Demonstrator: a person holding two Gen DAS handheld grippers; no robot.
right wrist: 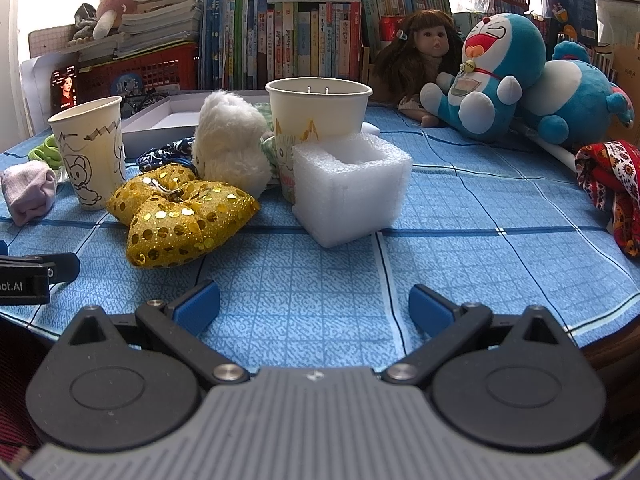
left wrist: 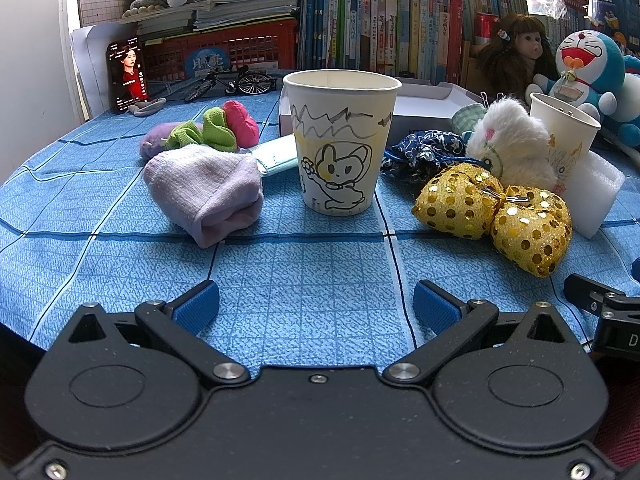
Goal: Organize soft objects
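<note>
My left gripper (left wrist: 316, 306) is open and empty over the blue tablecloth, in front of a drawn-on paper cup (left wrist: 340, 140). A rolled lilac sock (left wrist: 204, 192) lies to its left, a gold sequin bow (left wrist: 496, 216) to its right, with a white plush (left wrist: 508, 144) and dark blue cloth (left wrist: 424, 152) behind. My right gripper (right wrist: 314, 306) is open and empty, in front of a white foam block (right wrist: 352, 188). The gold bow (right wrist: 180, 216), the white plush (right wrist: 228, 144) and a second paper cup (right wrist: 318, 112) sit left and behind. A red patterned cloth (right wrist: 612, 188) lies far right.
A green and pink soft toy (left wrist: 216, 128) and a face mask (left wrist: 276, 156) lie behind the sock. A white box lid (left wrist: 428, 108), a doll (right wrist: 424, 52) and Doraemon plushes (right wrist: 492, 76) stand at the back before shelves of books. The table edge runs at right (right wrist: 616, 320).
</note>
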